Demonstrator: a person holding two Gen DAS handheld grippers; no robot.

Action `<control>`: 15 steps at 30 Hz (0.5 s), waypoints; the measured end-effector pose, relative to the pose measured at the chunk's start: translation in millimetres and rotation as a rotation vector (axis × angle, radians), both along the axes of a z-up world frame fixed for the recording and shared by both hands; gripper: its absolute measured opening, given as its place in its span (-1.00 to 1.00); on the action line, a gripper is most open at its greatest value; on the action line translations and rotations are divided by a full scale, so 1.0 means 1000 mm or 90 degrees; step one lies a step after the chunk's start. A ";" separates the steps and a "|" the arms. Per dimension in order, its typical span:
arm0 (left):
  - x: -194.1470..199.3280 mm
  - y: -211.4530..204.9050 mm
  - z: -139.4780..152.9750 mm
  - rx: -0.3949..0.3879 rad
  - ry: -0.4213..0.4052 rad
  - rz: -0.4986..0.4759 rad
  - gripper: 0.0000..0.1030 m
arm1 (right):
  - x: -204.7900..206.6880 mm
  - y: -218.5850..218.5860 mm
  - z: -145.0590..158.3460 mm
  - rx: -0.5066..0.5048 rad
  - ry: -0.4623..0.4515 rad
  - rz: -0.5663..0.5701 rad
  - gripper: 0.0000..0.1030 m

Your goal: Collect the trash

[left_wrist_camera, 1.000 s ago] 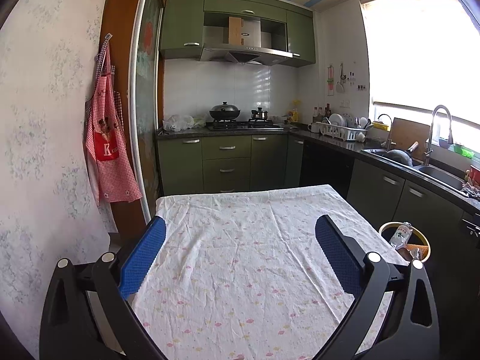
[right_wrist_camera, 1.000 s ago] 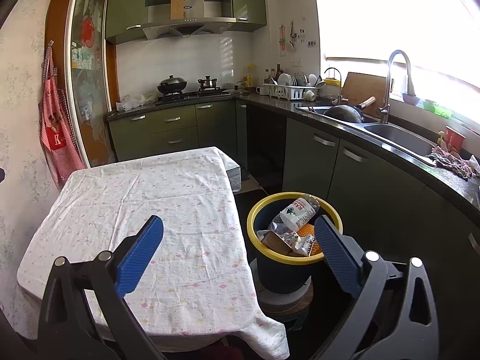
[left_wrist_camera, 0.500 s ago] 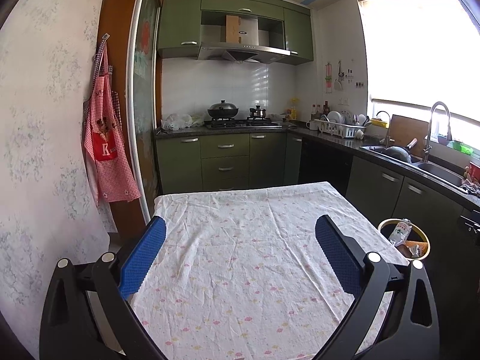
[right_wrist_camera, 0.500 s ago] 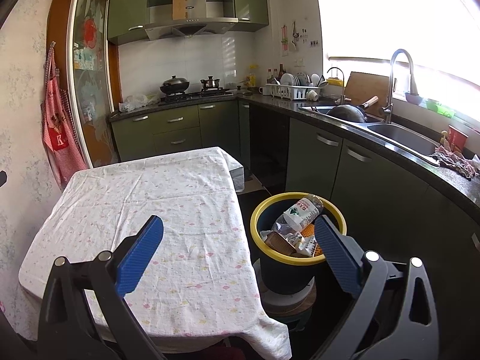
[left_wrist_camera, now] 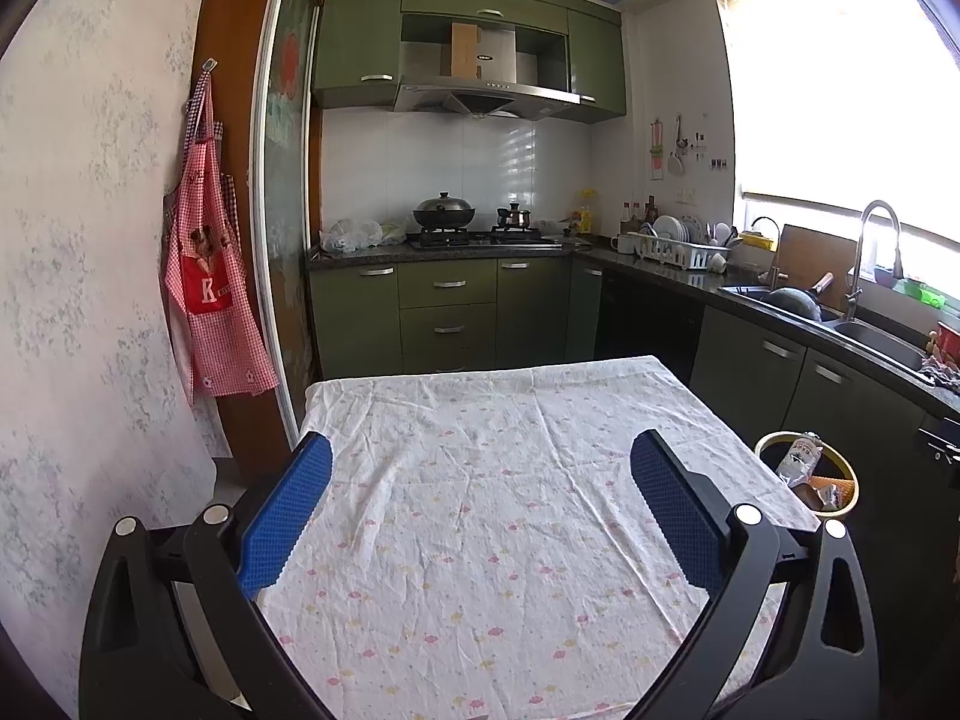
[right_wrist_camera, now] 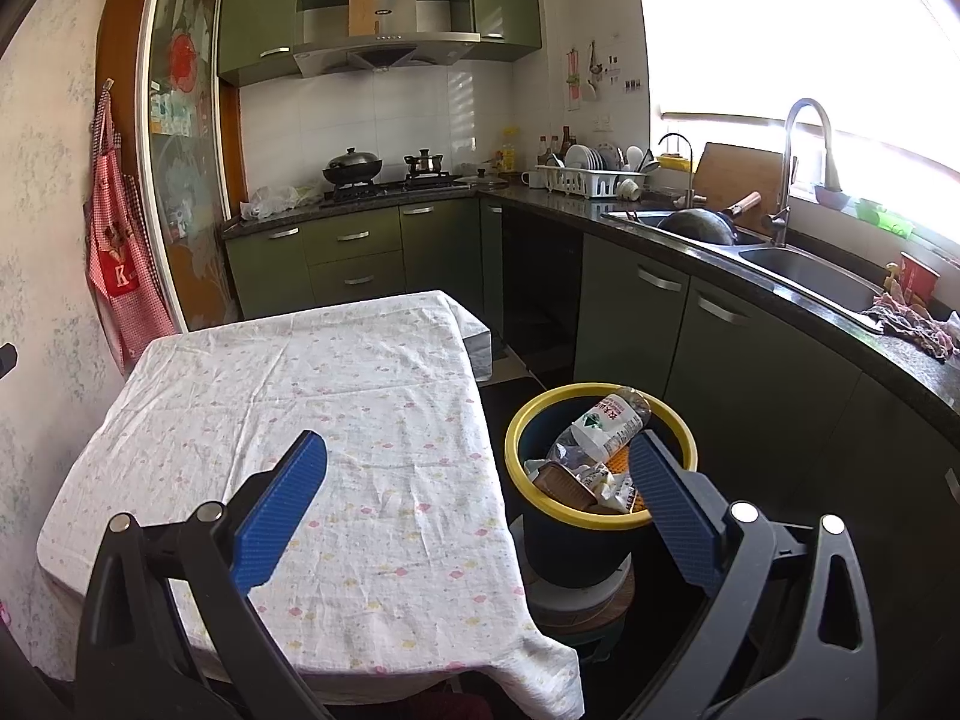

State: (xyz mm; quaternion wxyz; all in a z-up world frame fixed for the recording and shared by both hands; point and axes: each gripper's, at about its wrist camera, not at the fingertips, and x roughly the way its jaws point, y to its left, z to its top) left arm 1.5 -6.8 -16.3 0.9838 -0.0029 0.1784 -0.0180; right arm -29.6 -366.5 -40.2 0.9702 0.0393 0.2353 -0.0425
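Crumpled trash (right_wrist_camera: 591, 468) fills the yellow-rimmed dark bin (right_wrist_camera: 576, 519) beside the cloth-covered counter (right_wrist_camera: 336, 420); my left tool (left_wrist_camera: 480, 468) and right tool (right_wrist_camera: 480, 468) gape wide, empty.

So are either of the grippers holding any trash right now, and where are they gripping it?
Nothing is held. The left gripper and the right gripper both stand open with empty space between their blue pads; the trash lies in the bin.

Left gripper (left_wrist_camera: 477, 504): two black angular plastic arms, each carrying a flat blue pad (left_wrist_camera: 287, 515) with fine cross-hatched grip texture, plus round silver pivot pins at the joints. Right gripper (right_wrist_camera: 477, 504): identical build, with triangular cut-outs in the outer black links.
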 end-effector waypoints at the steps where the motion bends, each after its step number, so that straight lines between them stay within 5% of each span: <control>1: 0.000 0.000 0.000 0.000 0.000 0.000 0.91 | 0.000 0.000 0.000 -0.001 0.000 0.000 0.86; 15: -0.002 -0.003 -0.005 -0.001 0.002 -0.005 0.91 | -0.001 0.002 -0.001 0.000 0.000 0.002 0.86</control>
